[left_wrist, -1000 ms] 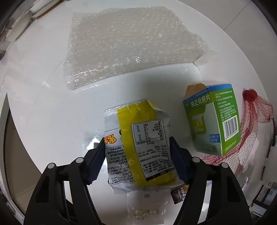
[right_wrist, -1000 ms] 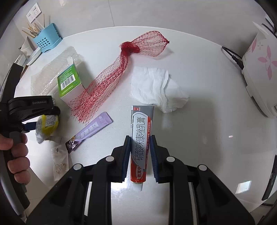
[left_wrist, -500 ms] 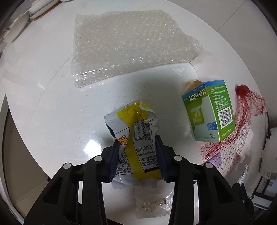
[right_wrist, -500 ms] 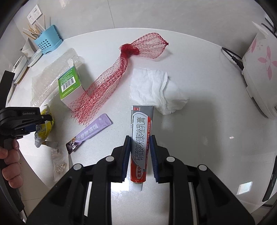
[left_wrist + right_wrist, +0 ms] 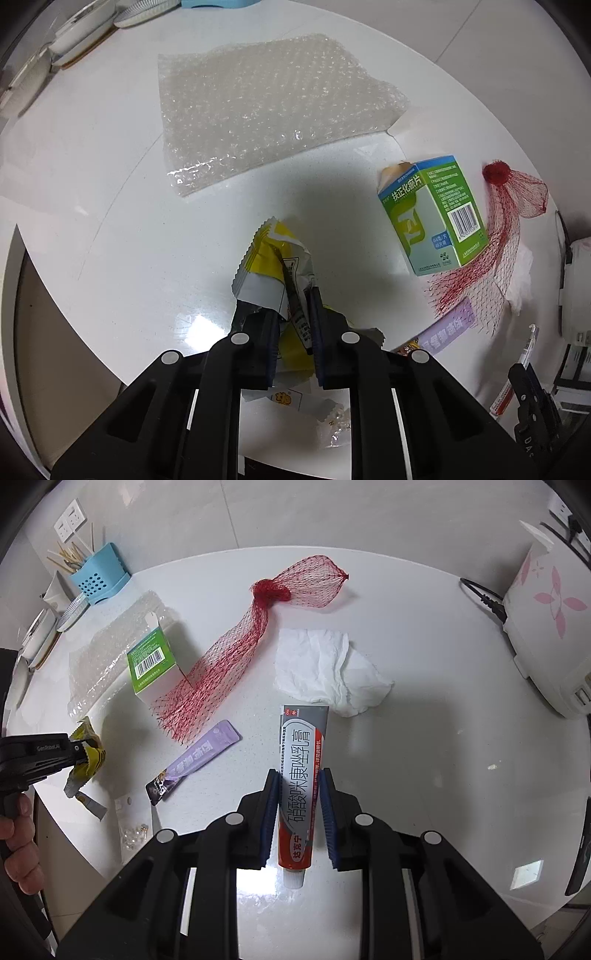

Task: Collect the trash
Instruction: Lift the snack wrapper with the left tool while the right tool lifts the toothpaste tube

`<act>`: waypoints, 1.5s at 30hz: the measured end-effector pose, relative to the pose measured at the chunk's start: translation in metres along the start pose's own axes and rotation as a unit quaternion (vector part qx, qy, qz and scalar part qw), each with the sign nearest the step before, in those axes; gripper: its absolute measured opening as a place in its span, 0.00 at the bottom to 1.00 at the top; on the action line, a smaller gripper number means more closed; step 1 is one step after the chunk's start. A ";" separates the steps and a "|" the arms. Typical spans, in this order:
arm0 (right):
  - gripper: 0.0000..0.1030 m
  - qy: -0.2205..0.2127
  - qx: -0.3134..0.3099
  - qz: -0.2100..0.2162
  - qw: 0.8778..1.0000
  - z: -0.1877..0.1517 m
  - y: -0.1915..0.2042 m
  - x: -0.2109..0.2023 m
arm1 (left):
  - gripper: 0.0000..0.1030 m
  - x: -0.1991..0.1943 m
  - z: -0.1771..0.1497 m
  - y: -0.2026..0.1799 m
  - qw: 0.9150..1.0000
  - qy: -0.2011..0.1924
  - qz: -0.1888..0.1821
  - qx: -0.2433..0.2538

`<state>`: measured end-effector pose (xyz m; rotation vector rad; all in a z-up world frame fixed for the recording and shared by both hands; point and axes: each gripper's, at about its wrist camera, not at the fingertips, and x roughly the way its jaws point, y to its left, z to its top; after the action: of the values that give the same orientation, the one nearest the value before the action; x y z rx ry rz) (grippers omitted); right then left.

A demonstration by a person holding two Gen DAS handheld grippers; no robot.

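My left gripper (image 5: 293, 295) is shut on a crumpled yellow and silver snack wrapper (image 5: 275, 254) and holds it above the white round table (image 5: 129, 229). It also shows in the right wrist view (image 5: 86, 757) at the far left. My right gripper (image 5: 299, 779) is shut on a grey and red ointment tube (image 5: 303, 760), lifted over the table. Loose trash lies on the table: a green medicine box (image 5: 151, 664), a red net bag (image 5: 236, 642), a purple sachet (image 5: 195, 760), a crumpled white tissue (image 5: 328, 672) and a sheet of bubble wrap (image 5: 266, 103).
A small clear bag with beads (image 5: 135, 830) lies near the table's front edge. A blue holder with sticks (image 5: 98, 572) and some dishes (image 5: 40, 635) stand at the back left. A white appliance with pink flowers (image 5: 546, 620) and its black cable (image 5: 480, 598) are at the right.
My left gripper has closed tight on the snack wrapper, crumpling it, and lifted it off the table. The right gripper with the tube has stayed in place.
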<state>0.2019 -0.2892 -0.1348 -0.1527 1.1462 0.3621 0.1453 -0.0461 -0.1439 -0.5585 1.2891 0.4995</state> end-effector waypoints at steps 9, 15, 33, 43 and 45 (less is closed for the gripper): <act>0.21 -0.019 0.017 -0.006 1.000 -0.010 0.002 -0.017 | 0.13 -0.027 -0.015 0.003 0.997 -0.041 -0.032 0.054; 0.21 -0.035 0.033 -0.009 0.999 -0.021 0.011 -0.032 | 0.12 -0.045 -0.024 0.007 0.991 -0.071 -0.051 0.098; 0.21 -0.114 0.040 -0.005 0.993 -0.082 0.115 -0.098 | 0.12 -0.107 -0.061 0.068 0.957 -0.150 -0.100 0.228; 0.21 -0.161 0.023 0.006 0.987 -0.144 0.187 -0.136 | 0.12 -0.134 -0.105 0.129 0.934 -0.178 -0.118 0.285; 0.21 -0.165 0.026 0.005 0.986 -0.157 0.196 -0.140 | 0.12 -0.135 -0.115 0.142 0.932 -0.179 -0.123 0.291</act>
<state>-0.0540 -0.1817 -0.0585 -0.0388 0.8292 0.3510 -0.0581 -0.0155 -0.0477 -0.1138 0.9334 -0.0077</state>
